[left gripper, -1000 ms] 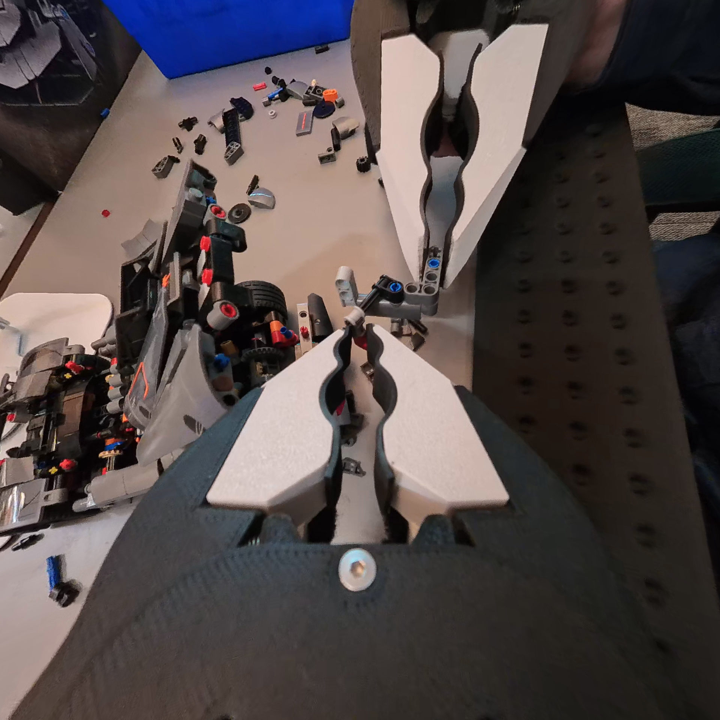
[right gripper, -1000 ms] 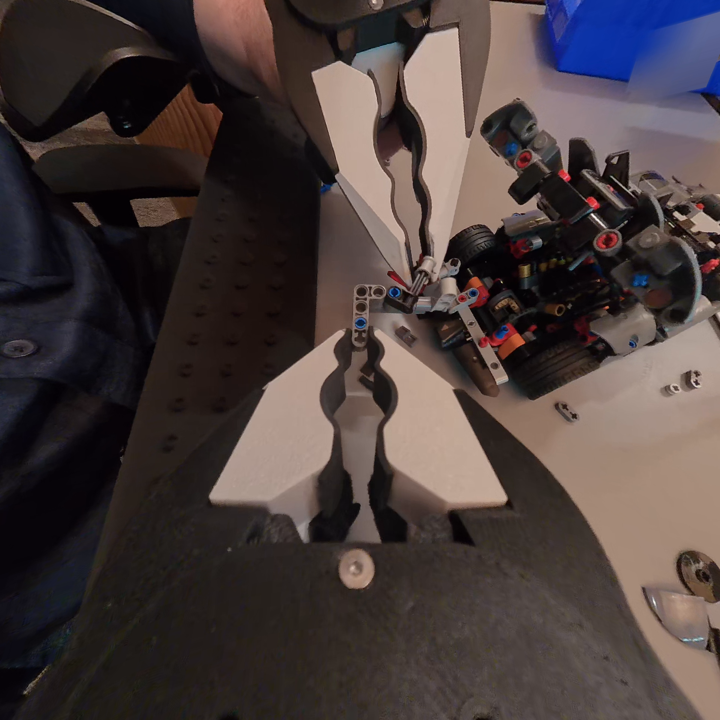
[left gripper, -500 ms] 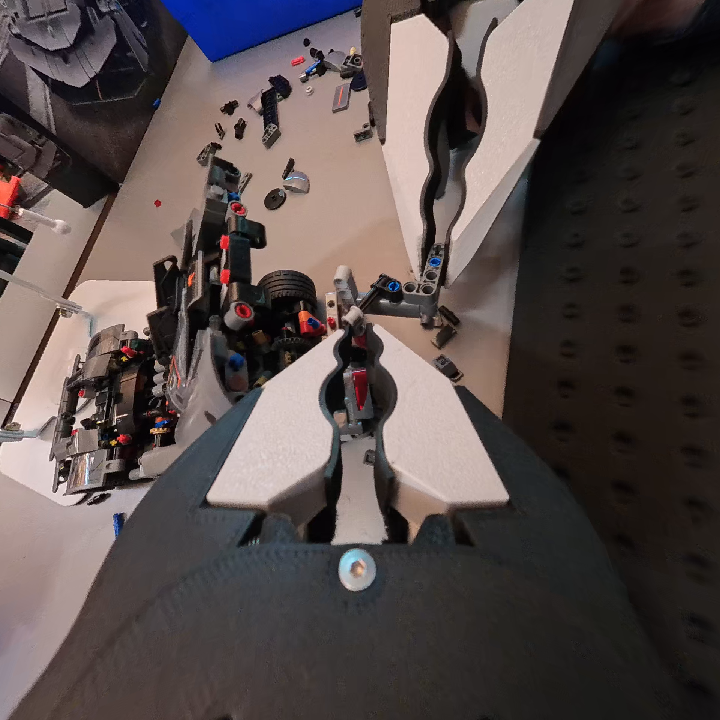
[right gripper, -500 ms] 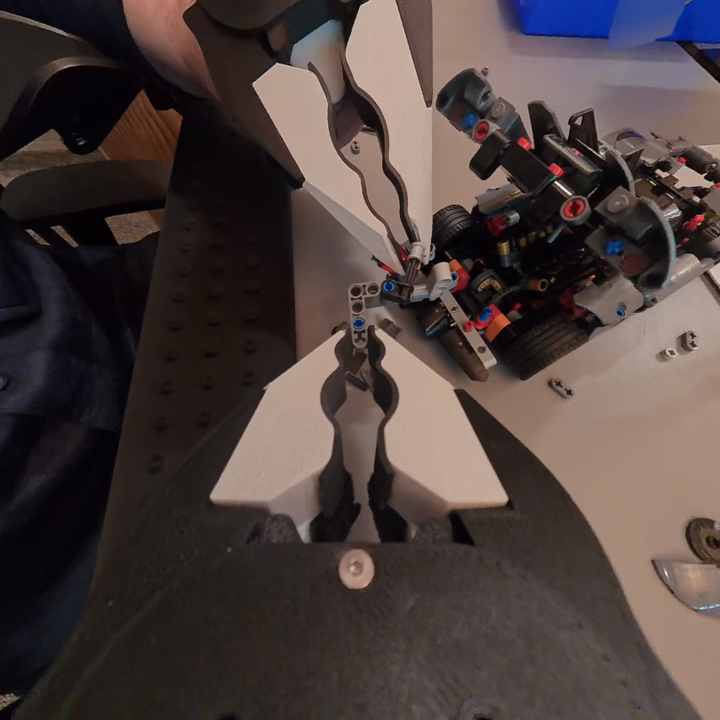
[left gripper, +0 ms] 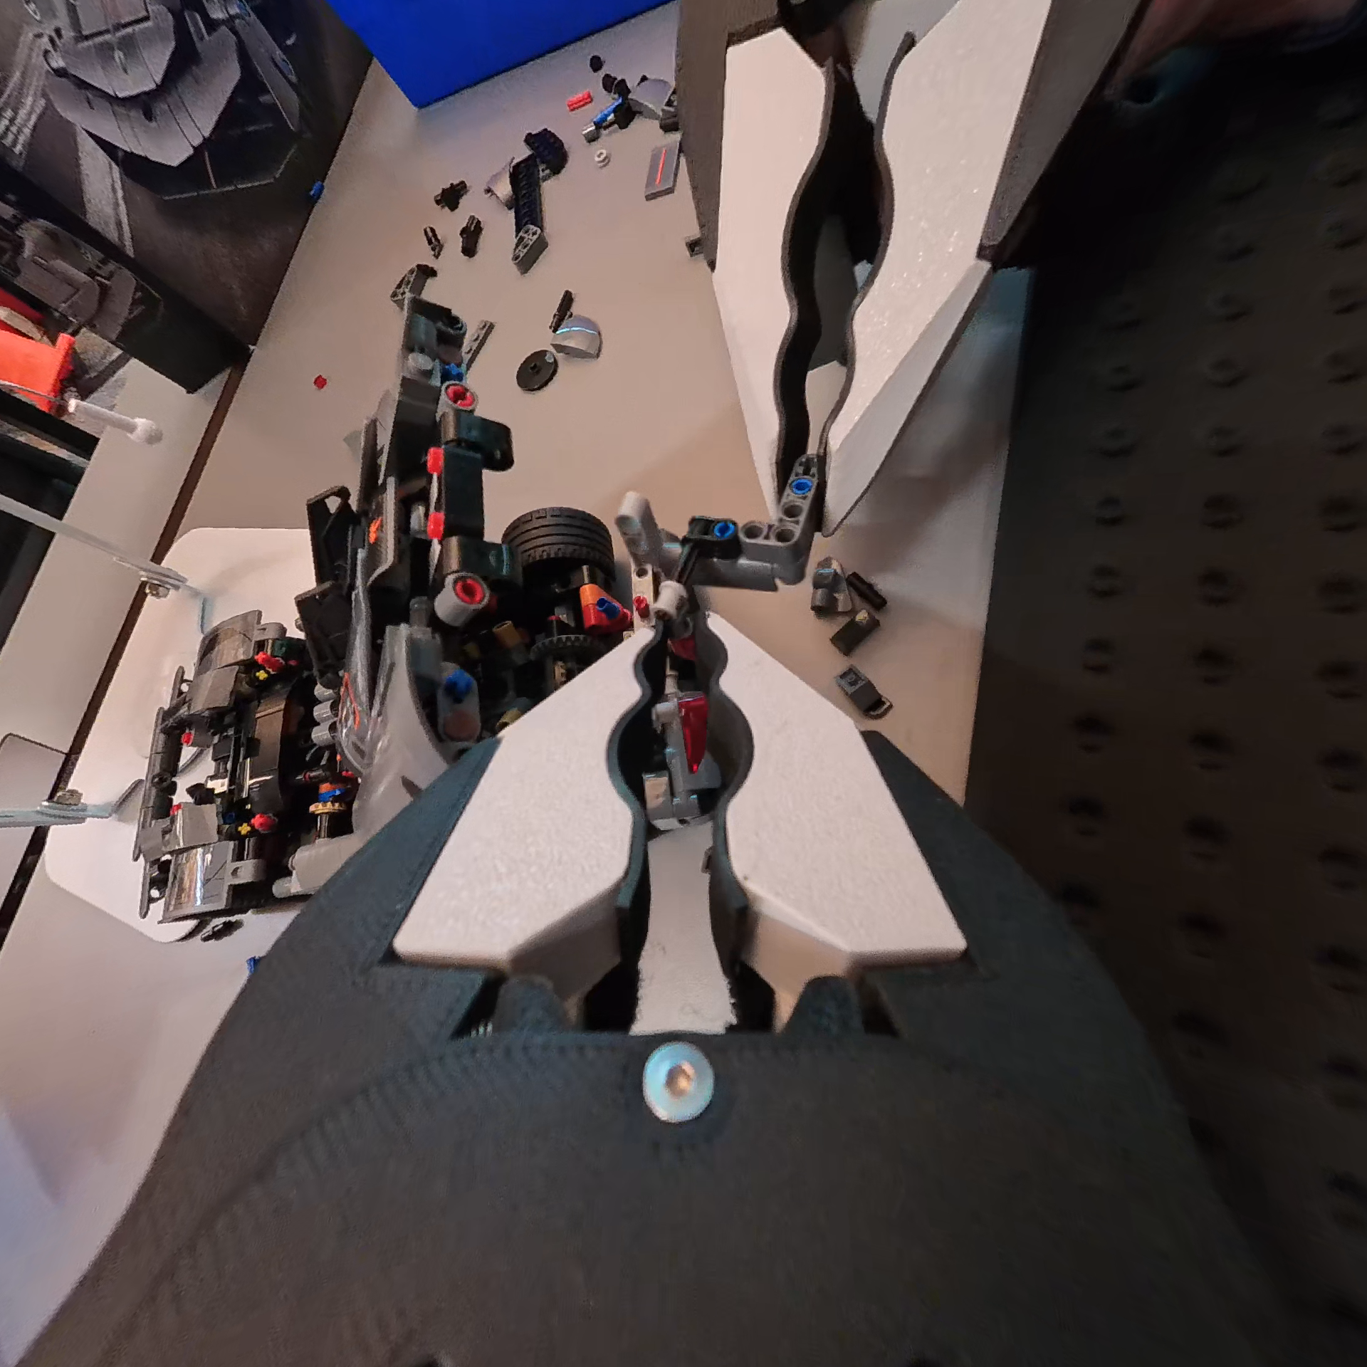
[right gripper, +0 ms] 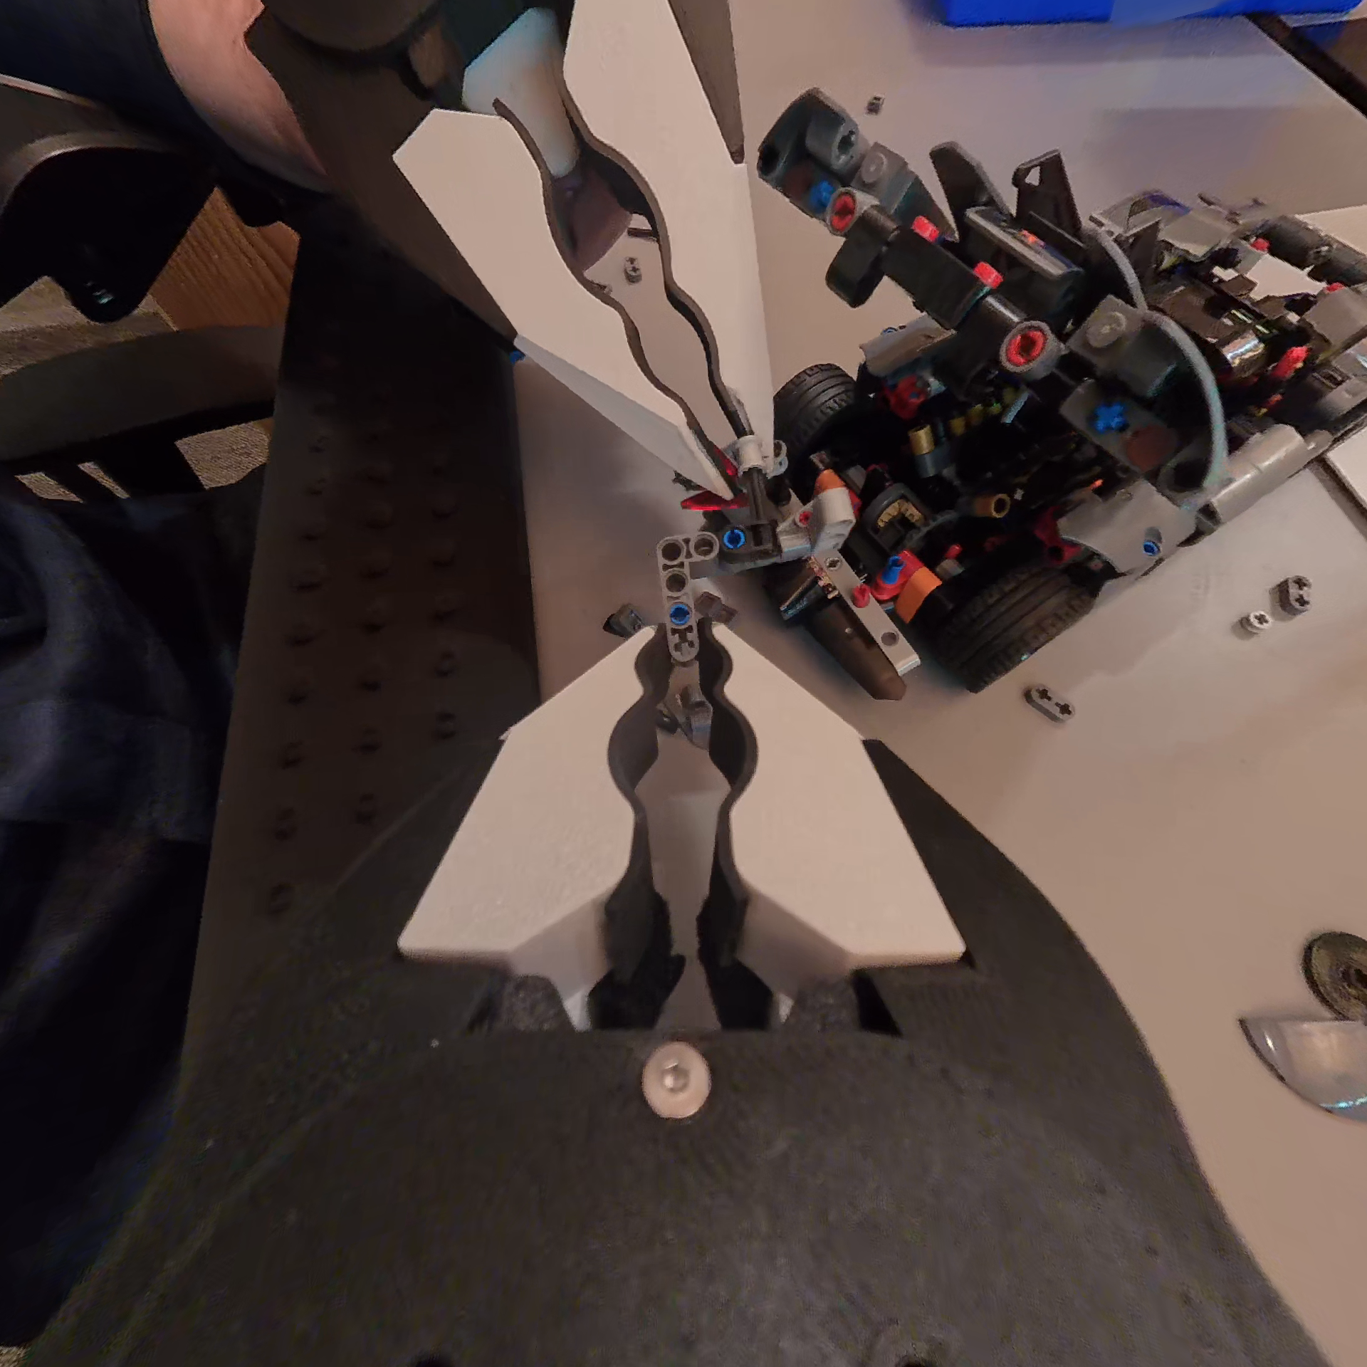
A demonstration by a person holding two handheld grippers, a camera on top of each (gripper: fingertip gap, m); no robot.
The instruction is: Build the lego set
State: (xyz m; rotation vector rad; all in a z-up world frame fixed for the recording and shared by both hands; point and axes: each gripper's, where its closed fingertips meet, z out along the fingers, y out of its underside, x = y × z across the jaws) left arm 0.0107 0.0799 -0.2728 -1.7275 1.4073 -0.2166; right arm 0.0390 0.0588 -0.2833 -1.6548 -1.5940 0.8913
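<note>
A partly built dark lego car (left gripper: 444, 592) lies on the pale table (left gripper: 666, 355); it also shows in the right wrist view (right gripper: 1035, 444). A small sub-assembly hangs between both grippers beside the car's front wheel. My right gripper (right gripper: 684, 640) is shut on its grey L-shaped beam (right gripper: 674, 584), which also shows in the left wrist view (left gripper: 784, 532). My left gripper (left gripper: 677, 629) is shut on the other end, a black axle with a grey bush (left gripper: 669, 595). A grey and red piece (left gripper: 684, 747) sits between its fingers. The left gripper (right gripper: 747, 462) comes in from the top of the right wrist view.
Loose small pieces (left gripper: 532, 185) lie at the far end near a blue bin (left gripper: 518, 44). A few dark pieces (left gripper: 851, 606) lie under the sub-assembly. A black studded board (left gripper: 1183, 666) runs along the table edge. Small grey pieces (right gripper: 1272, 606), a black disc (right gripper: 1335, 976) and a clear curved piece (right gripper: 1309, 1065) lie at the right. The tips of one gripper are about 4 centimetres away from the tips of the other. Left tips and right tips are each some 20 centimetres from the black disc (right gripper: 1335, 976). Look for it in the left wrist view (left gripper: 543, 369) too.
Both grippers keep their hold on the sub-assembly. The left wrist view has risen and tilted, so more of the car shows. The grey and red piece has come into sight between the left fingers.
</note>
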